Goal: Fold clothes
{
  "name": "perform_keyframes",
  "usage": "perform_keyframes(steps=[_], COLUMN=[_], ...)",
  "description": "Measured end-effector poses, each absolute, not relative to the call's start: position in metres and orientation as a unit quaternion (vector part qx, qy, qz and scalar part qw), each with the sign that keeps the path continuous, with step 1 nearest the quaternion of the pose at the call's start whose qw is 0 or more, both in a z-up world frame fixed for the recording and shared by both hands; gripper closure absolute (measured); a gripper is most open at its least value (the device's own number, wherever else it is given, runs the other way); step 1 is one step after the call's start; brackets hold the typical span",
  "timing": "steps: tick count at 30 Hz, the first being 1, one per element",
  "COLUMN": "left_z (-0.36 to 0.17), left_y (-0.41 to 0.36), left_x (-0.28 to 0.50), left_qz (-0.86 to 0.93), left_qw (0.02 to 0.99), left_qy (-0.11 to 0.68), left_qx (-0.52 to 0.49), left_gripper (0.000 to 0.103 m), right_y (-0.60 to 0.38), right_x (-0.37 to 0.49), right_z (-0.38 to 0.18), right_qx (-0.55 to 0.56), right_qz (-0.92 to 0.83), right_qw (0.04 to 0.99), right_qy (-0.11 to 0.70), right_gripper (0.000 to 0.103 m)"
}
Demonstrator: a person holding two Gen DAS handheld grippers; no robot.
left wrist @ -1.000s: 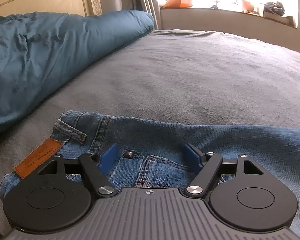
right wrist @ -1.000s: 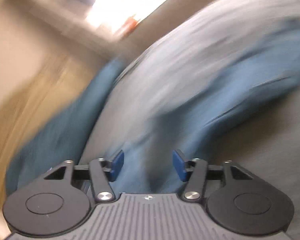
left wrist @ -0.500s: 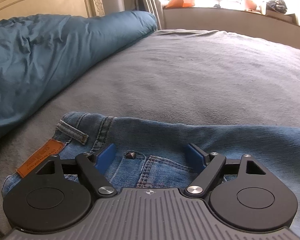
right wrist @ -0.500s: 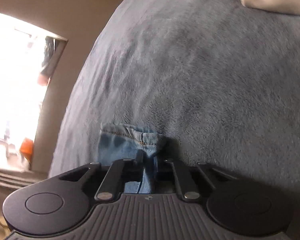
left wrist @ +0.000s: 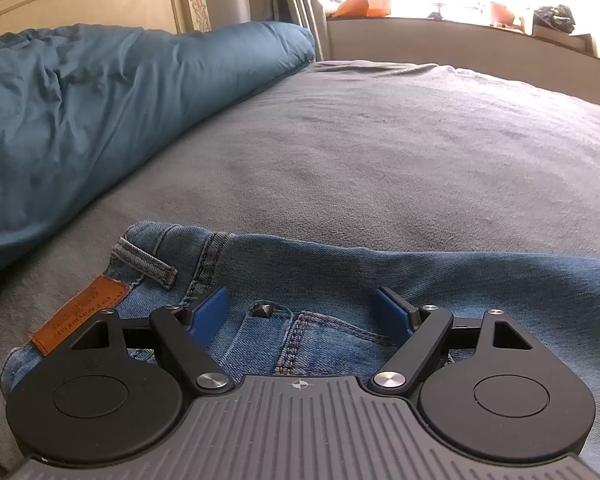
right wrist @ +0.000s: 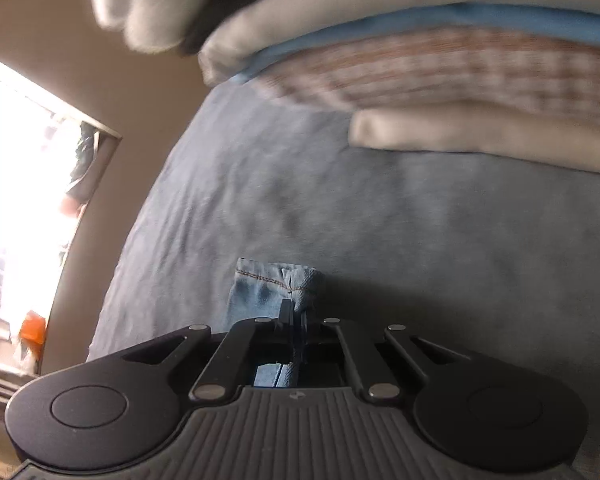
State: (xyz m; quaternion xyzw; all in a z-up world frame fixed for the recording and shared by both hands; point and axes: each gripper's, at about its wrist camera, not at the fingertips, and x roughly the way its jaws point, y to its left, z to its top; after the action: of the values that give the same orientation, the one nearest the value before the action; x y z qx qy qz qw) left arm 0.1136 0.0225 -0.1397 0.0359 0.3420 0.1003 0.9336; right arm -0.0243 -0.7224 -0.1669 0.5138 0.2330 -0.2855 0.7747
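The right gripper (right wrist: 294, 320) is clamped on the jeans' (left wrist: 340, 280) leg hem. The left gripper (left wrist: 302, 310), jaws apart, rests over the waistband; the jeans run rightward from it.

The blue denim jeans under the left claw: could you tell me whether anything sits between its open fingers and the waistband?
Nothing visible does: the left claw hangs open directly over the blue denim jeans on the grey bedspread.
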Motion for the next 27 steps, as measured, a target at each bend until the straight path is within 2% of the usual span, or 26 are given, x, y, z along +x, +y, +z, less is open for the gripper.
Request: perform_keyframes(steps=[6, 8, 10, 13, 16, 20, 22, 25, 27], left_z=[-0.140, -0.140, -0.140, -0.140, -0.140, -0.141, -0.140, -0.141, -0.141], left_y=[0.021, 0.022, 0.023, 0.023, 0.021, 0.021, 0.021, 0.021, 0.021], left_x=[0.113, 0.113, 0.114, 0.114, 0.114, 0.114, 0.114, 0.113, 0.113], left_qz=[0.101, 0.100, 0.100, 0.100, 0.101, 0.102, 0.102, 0.103, 0.102], left_qw=[0.934, 0.934, 0.934, 0.934, 0.934, 0.934, 0.934, 0.934, 0.934], left_qy=[0.341, 0.342, 0.342, 0.341, 0.341, 0.340, 0.341, 0.340, 0.340], left_qx=[0.037, 0.035, 0.034, 0.035, 0.037, 0.038, 0.037, 0.038, 0.037], left_gripper=[0.022, 0.022, 0.022, 0.022, 0.022, 0.022, 0.022, 0.022, 0.022], right_y=[-0.733, -0.737, -0.738, -0.736, -0.706, -0.602, -0.534, -0.444, -0.408], right_x=[-0.030, -0.027, -0.038, -0.056, -0.051, -0.005, 0.015, 0.027, 0.036], right_z=[-0.177, -0.180, -0.172, -0.148, -0.120, -0.100, -0.106, -0.119, -0.134], right_qx=[0.500, 0.507, 0.494, 0.438, 0.396, 0.259, 0.176, 0.034, -0.018], right_qz=[-0.290, -0.303, -0.347, -0.394, -0.302, -0.065, 0.053, 0.148, 0.183], right_qw=[0.771, 0.758, 0.755, 0.772, 0.830, 0.890, 0.889, 0.887, 0.876], right_qy=[0.268, 0.277, 0.256, 0.237, 0.252, 0.369, 0.420, 0.435, 0.445], right_gripper=[0.100, 0.095, 0.090, 0.088, 0.088, 0.086, 0.086, 0.086, 0.086])
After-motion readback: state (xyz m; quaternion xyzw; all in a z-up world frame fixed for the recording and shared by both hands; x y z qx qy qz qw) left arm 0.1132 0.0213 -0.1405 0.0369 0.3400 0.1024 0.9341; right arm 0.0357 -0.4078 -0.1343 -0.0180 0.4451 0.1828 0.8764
